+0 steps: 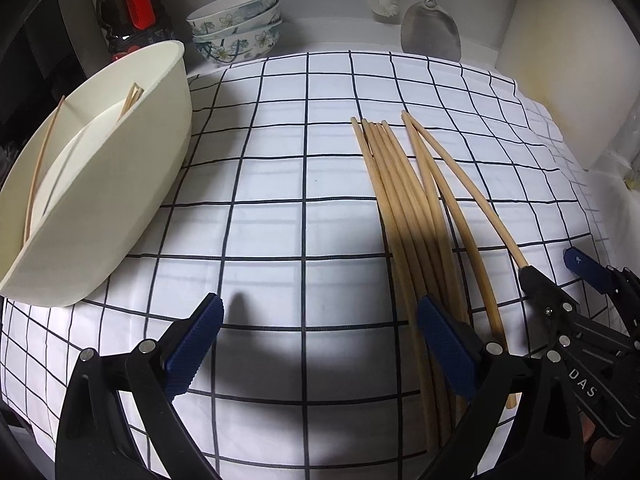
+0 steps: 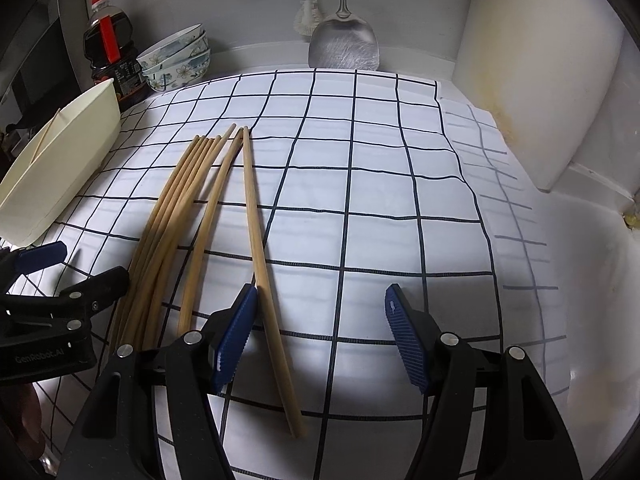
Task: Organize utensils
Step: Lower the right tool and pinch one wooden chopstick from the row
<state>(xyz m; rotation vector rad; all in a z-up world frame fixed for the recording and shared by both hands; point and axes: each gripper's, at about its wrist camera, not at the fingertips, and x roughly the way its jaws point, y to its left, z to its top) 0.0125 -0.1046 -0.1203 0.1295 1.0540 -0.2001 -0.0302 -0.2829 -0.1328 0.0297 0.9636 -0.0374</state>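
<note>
Several bamboo chopsticks (image 1: 404,208) lie side by side on the checked cloth (image 1: 280,184); the same bundle (image 2: 172,216) shows in the right wrist view. One chopstick (image 2: 256,240) lies apart on the bundle's right. It runs between the jaws of my right gripper (image 2: 320,336), close against the left pad (image 2: 236,336). That gripper is open and grips nothing. My left gripper (image 1: 320,344) is open over bare cloth, its right finger (image 1: 444,348) above the bundle. A cream tub (image 1: 120,200) at the left holds a few chopsticks (image 1: 38,172).
At the back left stand stacked floral bowls (image 1: 236,24) and a dark sauce bottle (image 1: 132,8). A metal spatula (image 1: 432,28) and a white brush (image 1: 386,0) lean on the rear wall. A pale wall panel (image 2: 532,92) closes off the right side.
</note>
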